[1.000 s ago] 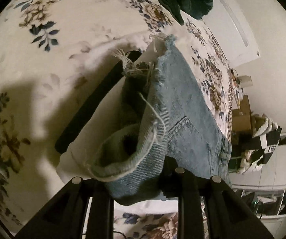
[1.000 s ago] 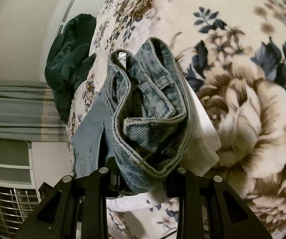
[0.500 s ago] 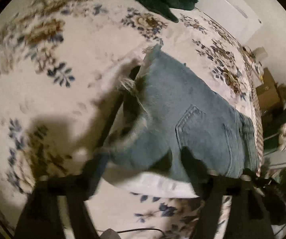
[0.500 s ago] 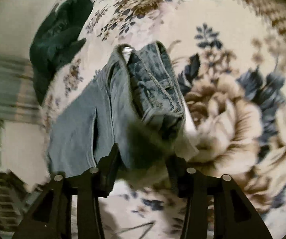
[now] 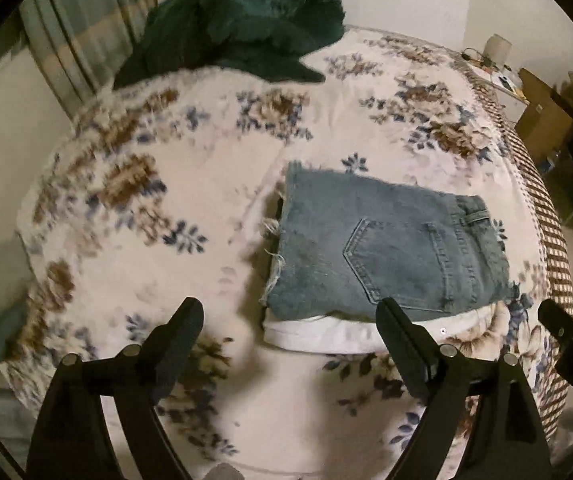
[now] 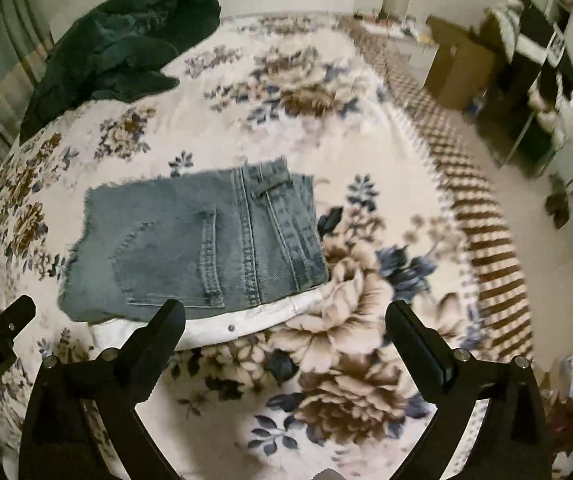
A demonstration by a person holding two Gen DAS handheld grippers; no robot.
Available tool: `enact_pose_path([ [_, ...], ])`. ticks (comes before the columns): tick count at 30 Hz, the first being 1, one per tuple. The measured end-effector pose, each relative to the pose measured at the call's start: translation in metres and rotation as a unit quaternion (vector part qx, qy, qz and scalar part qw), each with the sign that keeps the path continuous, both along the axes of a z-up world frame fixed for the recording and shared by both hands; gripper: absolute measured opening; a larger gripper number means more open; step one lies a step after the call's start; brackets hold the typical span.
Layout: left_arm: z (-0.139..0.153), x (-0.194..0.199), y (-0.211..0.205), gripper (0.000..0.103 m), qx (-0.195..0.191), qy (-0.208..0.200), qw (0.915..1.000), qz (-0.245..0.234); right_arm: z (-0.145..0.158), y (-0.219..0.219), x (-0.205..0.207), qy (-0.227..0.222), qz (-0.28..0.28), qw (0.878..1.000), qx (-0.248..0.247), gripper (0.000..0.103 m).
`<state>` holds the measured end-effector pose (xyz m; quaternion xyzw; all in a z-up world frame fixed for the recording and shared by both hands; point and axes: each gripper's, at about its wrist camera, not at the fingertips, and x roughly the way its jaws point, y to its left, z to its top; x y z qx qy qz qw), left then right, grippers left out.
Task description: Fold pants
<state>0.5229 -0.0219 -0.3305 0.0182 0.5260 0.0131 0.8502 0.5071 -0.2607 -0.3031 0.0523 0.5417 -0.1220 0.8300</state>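
Denim shorts [image 5: 382, 256], one, folded atop one white garment [image 5: 326, 330].

Shorts [image 5: 382, 248] atop garment [image 5: 326, 330] (on bed [image 5: 166, 220])

Frayed denim shorts [image 5: 382, 248], matt

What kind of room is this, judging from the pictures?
Most likely a bedroom. A floral blanket covers what looks like a bed, with folded denim shorts and a dark green garment lying on it. Curtains hang at the far side, and cardboard boxes stand beside the bed.
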Motion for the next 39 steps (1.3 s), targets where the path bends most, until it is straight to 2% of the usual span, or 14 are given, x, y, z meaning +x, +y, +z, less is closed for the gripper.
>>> enact_pose_path([
  [8,0.088,-0.053,0.002,0.088,0.006,-0.052,0.9986,-0.001,0.101,0.019,-0.06,-0.053,0.008,0.998,-0.026,0.102],
  [14,0.162,-0.114,0.003,0.088,0.004,-0.1,0.9949,0.002,0.181,0.033,-0.125,-0.098,0.036,0.994,-0.032,0.102],
  [21,0.224,-0.19,0.005,0.088,-0.002,-0.141,0.9899,0.008,0.266,0.044,-0.212,-0.154,0.063,0.986,-0.028,0.102],
  [27,0.255,-0.251,0.004,0.088,-0.008,-0.154,0.9879,0.019,0.326,0.052,-0.286,-0.185,0.084,0.979,-0.02,0.102],
  [35,0.282,-0.303,0.001,0.088,-0.01,-0.171,0.9851,0.016,0.382,0.052,-0.367,-0.209,0.094,0.973,-0.023,0.102],
  [37,0.287,-0.309,0.002,0.099,-0.017,-0.173,0.9847,0.011,0.391,0.053,-0.377,-0.213,0.095,0.972,-0.024,0.102],
  [39,0.291,-0.315,0.004,0.1,-0.021,-0.177,0.984,0.011,0.4,0.055,-0.388,-0.217,0.093,0.971,-0.027,0.103],
])
